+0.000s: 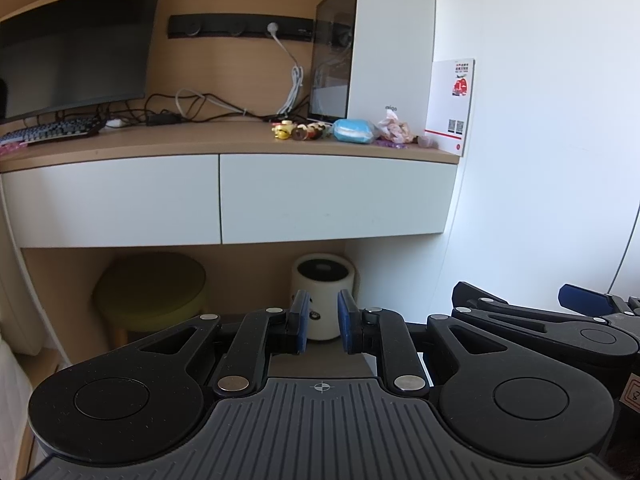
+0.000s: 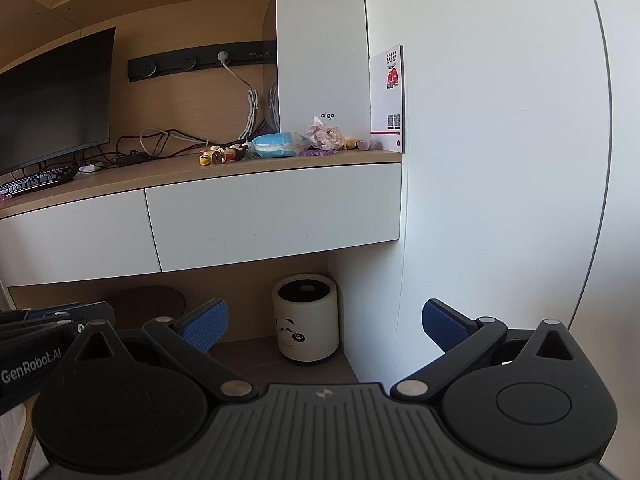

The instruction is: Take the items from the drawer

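Right now both drawers [image 2: 276,220] are closed, flat white fronts w/o handles, long axis horizontal, facing the cameras under a wood desktop [image 1: 168,142]. Left gripper [image 1: 323,326] clenched w/ nothing between its blue ribbed pads; right gripper [image 2: 325,326] released, spread wide. White cylindrical bin [image 2: 306,318] on the floor below, by a white wall.
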A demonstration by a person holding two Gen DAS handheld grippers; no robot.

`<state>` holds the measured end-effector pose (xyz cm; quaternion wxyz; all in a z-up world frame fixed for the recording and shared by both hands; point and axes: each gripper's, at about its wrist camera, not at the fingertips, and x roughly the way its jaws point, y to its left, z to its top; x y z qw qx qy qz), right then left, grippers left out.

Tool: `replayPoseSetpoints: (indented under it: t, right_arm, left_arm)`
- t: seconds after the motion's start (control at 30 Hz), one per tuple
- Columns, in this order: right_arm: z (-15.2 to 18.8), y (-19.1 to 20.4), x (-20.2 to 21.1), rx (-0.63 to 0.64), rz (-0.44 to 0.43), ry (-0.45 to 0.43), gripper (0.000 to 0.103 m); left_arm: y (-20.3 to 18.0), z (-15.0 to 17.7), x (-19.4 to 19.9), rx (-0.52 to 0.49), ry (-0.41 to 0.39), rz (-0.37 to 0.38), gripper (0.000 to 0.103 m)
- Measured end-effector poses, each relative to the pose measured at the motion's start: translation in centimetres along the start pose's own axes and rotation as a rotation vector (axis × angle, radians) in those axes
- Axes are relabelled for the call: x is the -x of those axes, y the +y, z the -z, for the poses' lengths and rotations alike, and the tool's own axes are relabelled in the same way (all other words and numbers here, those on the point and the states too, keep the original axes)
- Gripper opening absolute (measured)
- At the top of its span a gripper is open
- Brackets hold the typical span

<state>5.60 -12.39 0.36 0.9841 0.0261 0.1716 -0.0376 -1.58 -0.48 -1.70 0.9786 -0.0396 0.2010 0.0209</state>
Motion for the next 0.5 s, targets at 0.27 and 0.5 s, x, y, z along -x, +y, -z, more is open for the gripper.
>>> replayPoseSetpoints:
  t: [0.27, 0.5]
  right_arm:
    - [0.09, 0.08, 0.07, 0.0, 0.001, 0.001, 0.103]
    - [0.27, 0.07, 0.2, 0.001, 0.001, 0.002, 0.103]
  left_arm:
    - [-0.23, 0.31, -0.16, -0.012, -0.001, -0.007, 0.016]
    - [-0.34, 0.18, -0.01, -0.027, -0.029, -0.006, 0.016]
